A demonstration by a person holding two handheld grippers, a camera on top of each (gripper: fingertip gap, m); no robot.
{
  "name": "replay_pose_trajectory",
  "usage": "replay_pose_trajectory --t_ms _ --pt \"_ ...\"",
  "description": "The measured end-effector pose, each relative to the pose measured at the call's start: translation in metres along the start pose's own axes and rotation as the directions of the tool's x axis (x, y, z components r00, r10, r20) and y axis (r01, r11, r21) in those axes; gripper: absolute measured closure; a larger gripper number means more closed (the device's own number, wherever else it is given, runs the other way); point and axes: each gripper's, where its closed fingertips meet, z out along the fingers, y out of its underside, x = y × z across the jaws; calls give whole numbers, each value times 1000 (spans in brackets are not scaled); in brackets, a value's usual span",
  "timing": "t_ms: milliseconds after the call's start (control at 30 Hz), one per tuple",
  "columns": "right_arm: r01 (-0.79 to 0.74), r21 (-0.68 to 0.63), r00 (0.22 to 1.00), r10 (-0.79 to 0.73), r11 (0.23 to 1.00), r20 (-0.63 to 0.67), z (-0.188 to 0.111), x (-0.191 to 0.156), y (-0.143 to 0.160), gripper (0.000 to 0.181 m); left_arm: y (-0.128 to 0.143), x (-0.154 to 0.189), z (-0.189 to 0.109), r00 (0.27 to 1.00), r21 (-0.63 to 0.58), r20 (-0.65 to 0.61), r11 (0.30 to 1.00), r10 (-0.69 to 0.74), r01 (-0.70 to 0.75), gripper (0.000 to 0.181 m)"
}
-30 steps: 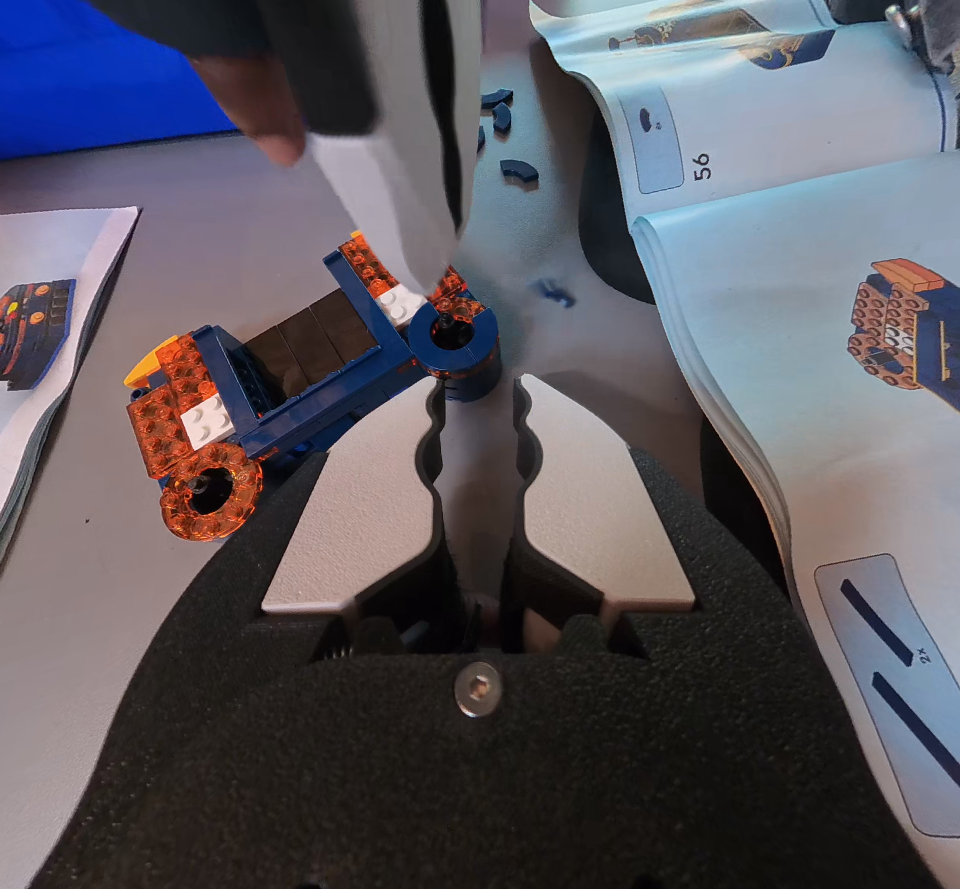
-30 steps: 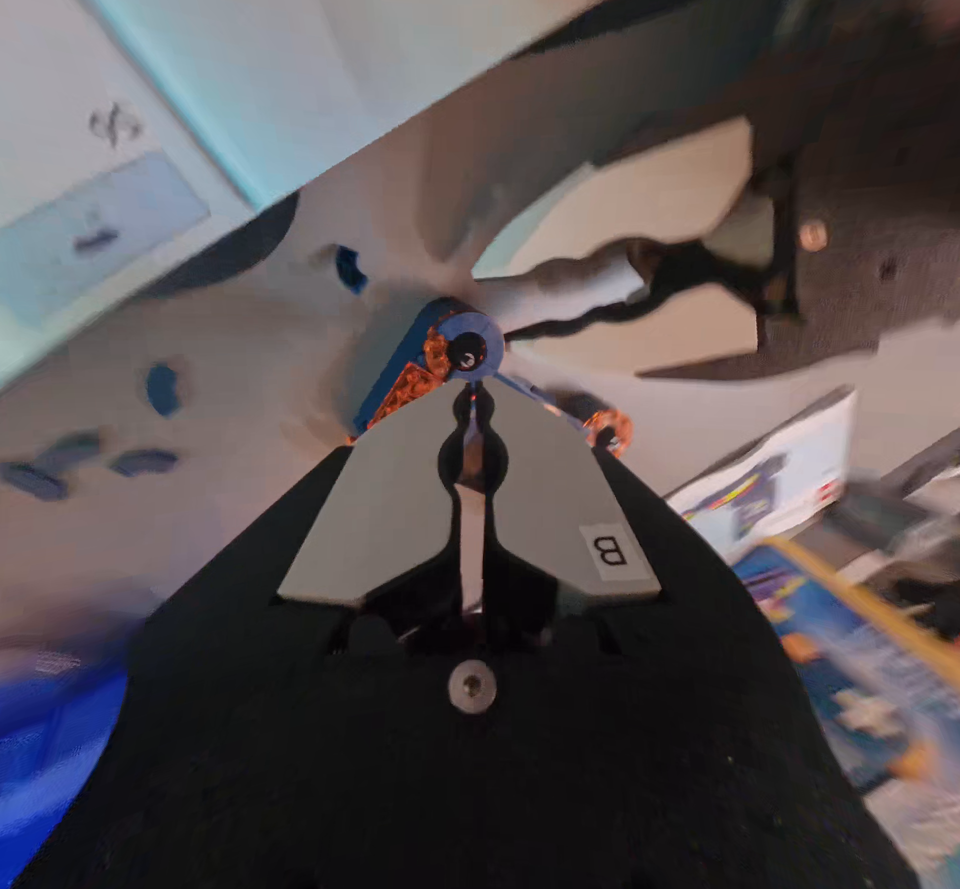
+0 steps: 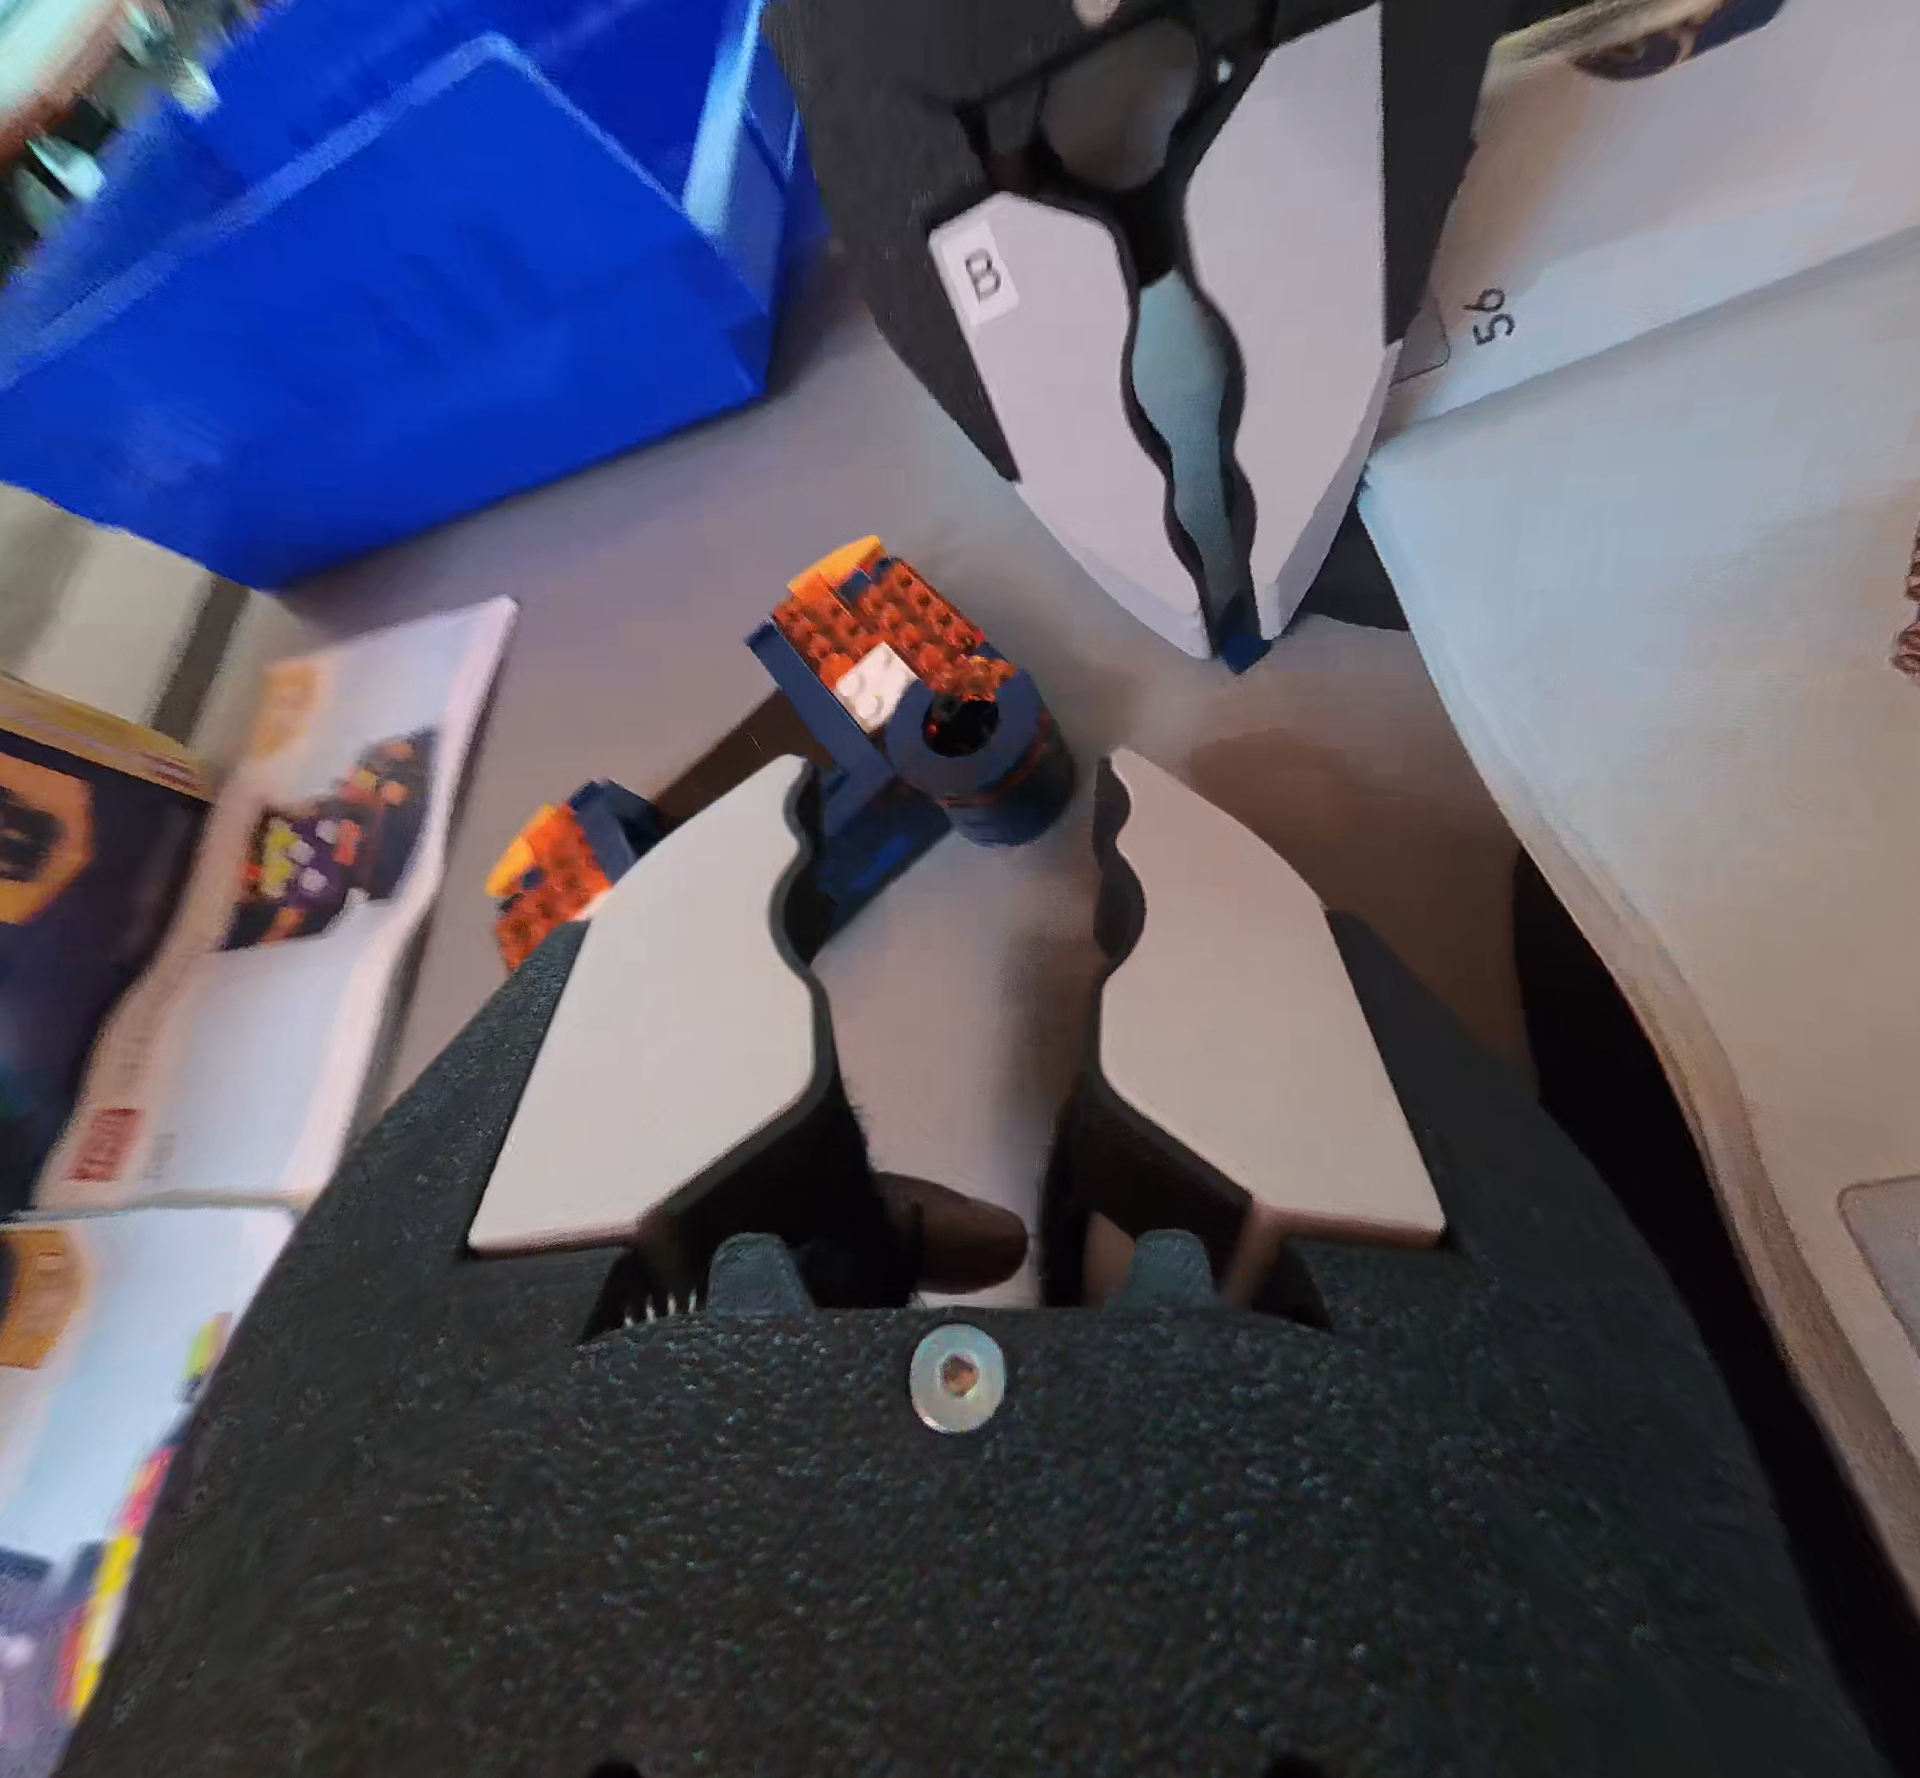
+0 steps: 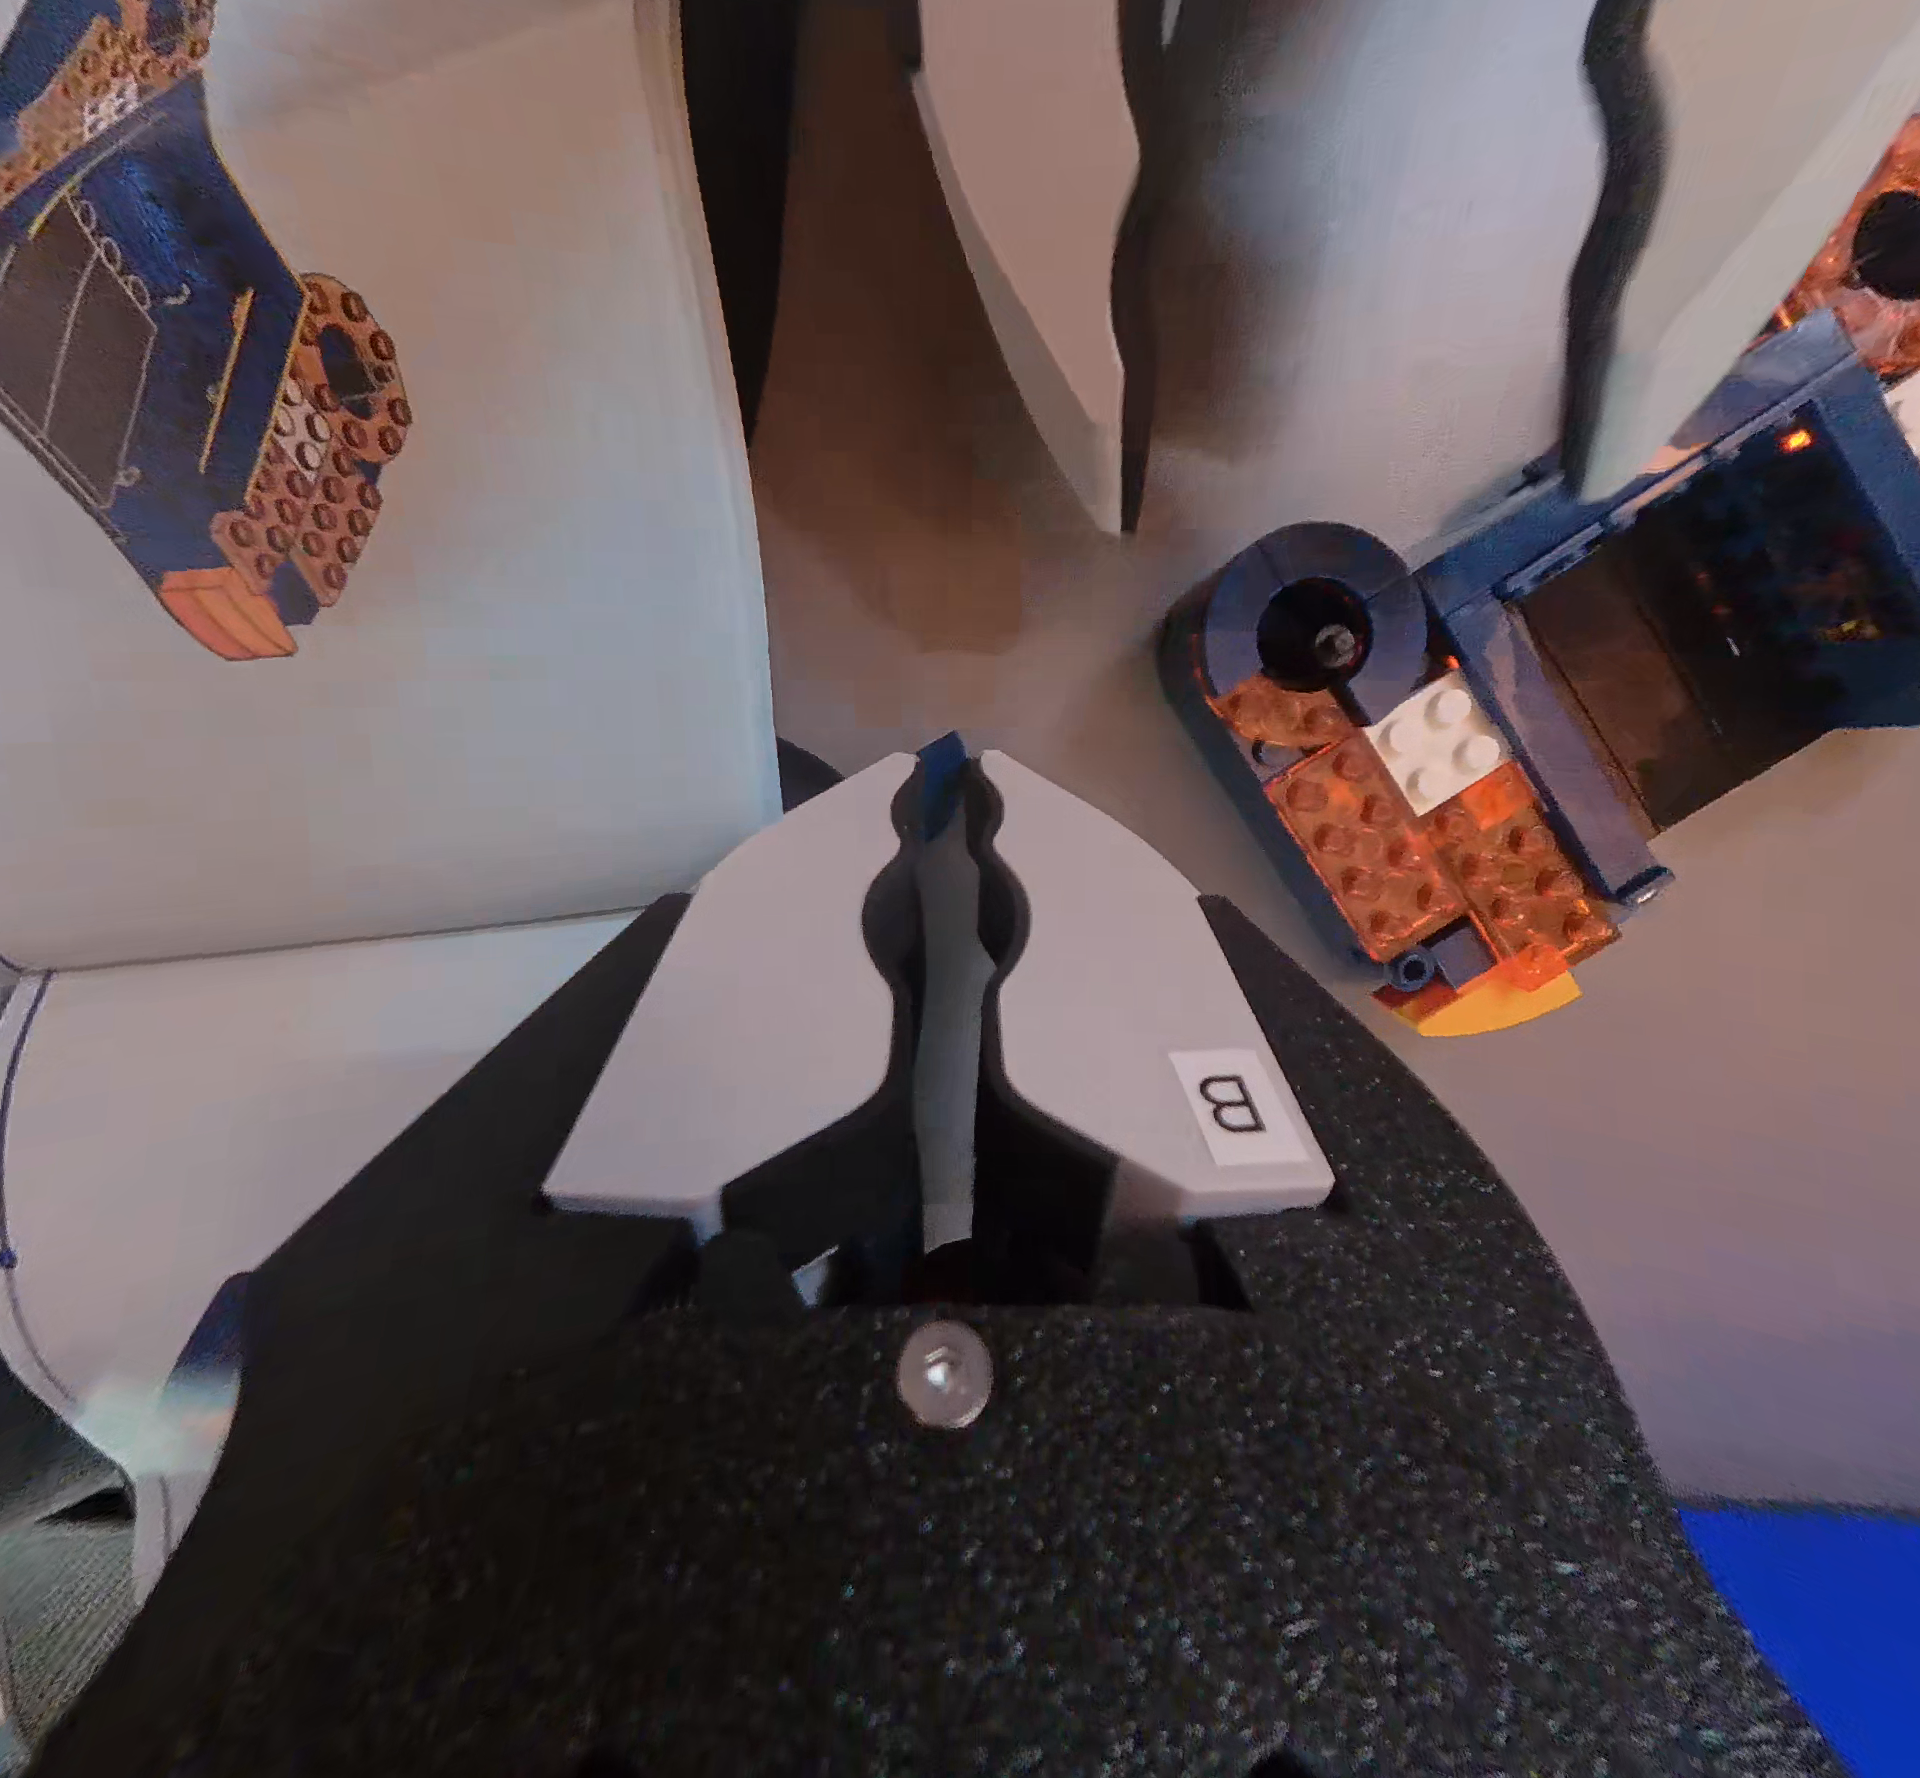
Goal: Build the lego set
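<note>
**Right wrist view: a small blue piece pinched, model lying close by**

Right wrist view gives me my right gripper (image 4: 948,772) with its jaws nearly together, pinching a small dark blue piece (image 4: 943,760) at the very tips. To the right of it the lego model (image 4: 1475,741) lies on the grey counter (image 4: 1621,1261): a dark blue frame with a round blue ring at its near-left corner, clear orange studded plates, one white plate and a dark panel running off to the far right. The open instruction booklet (image 4: 540,585) fills the left side, its page printed with a picture of the same build.

From the left wrist view, my left gripper (image 3: 951,778) has its jaws spread wide and grips nothing. The left finger sits against the model's (image 3: 914,700) blue frame; the right finger stands clear of it, just beside the ring. The right gripper (image 3: 1231,632) comes down from the far side, the blue piece (image 3: 1242,639) at its tips, near the model's right and apart from it. A blue bin (image 3: 416,253) stands far left, another booklet (image 3: 312,897) lies on the left, and the open booklet (image 3: 1662,689) is on the right.
</note>
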Motion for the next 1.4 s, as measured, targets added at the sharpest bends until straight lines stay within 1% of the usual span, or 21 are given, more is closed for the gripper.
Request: replay_pose_trajectory --t_ms 67,133,300,400,467,533,600,667,733,800,833,867,900,933,967,1033,1100,1133,1200,1267,1400 --pt "-26 30 1000 26 999 0 0 1 0 175 -7 -6 -5 997 47 26 996 70 -71 129" --pt "-38 41 999 39 998 -18 -2 5 2 175 -5 -10 -5 993 46 9 992 117 -118 130" --pt "-92 76 993 97 993 -61 -9 20 9 175 15 -19 -1 976 -106 -127 976 176 -190 137" --pt "-135 133 987 145 982 -72 -19 25 8 175 16 -21 5 962 -120 -186 967 202 -226 141" --pt "-167 168 980 182 972 -80 -27 29 9 175 21 -18 11 949 -148 -229 956 216 -254 142" --pt "-189 202 975 208 961 -79 -32 31 8 176 29 -20 16 938 -197 -247 935 244 -295 143" --pt "-202 240 972 225 950 -74 -37 31 7 175 29 -26 20 937 -212 -235 927 258 -309 153" --pt "-238 285 960 268 929 -74 -42 36 4 175 30 -28 21 955 -258 -231 934 187 -246 155" --pt "-298 343 938 340 891 -69 -47 43 2 176 30 -31 22 981 -315 -167 937 103 -152 156" --pt "-360 385 908 415 850 -66 -51 52 2 176 30 -35 24 999 -370 -40 928 20 -33 158" --pt "-385 403 891 448 830 -72 -53 57 3 175 30 -37 25 998 -396 41 917 -43 56 158" --pt "-406 419 874 478 812 -80 -55 62 5 175 28 -36 26 986 -401 115 902 -120 157 159" --pt "-429 434 855 511 792 -89 -57 68 7 175 24 -32 28 966 -387 160 888 -202 249 161" --pt "-455 447 834 545 770 -89 -59 74 10 175 19 -26 30 944 -367 168 871 -284 327 163" --pt "-484 458 814 575 746 -76 -60 77 11 175 13 -19 33 923 -343 139 857 -359 385 164" --pt "-530 471 782 621 705 -50 -61 82 11 175 4 -14 35 885 -292 97 837 -455 462 159" --pt "-555 462 763 645 691 -48 -61 85 14 175 0 -18 35 879 -256 77 843 -470 473 156" --pt "-560 461 760 648 688 -44 -61 87 14 175 -1 -18 35 882 -244 63 850 -466 467 158" --pt "-554 446 776 630 703 -29 -59 89 13 175 0 -18 35 889 -234 55 860 -454 453 159" --pt "-531 404 803 595 745 -43 -56 91 13 175 1 -17 36 896 -230 53 868 -440 440 158" --pt "-447 312 850 507 838 -143 -59 98 7 175 3 -11 36 915 -243 28 885 -403 397 160"
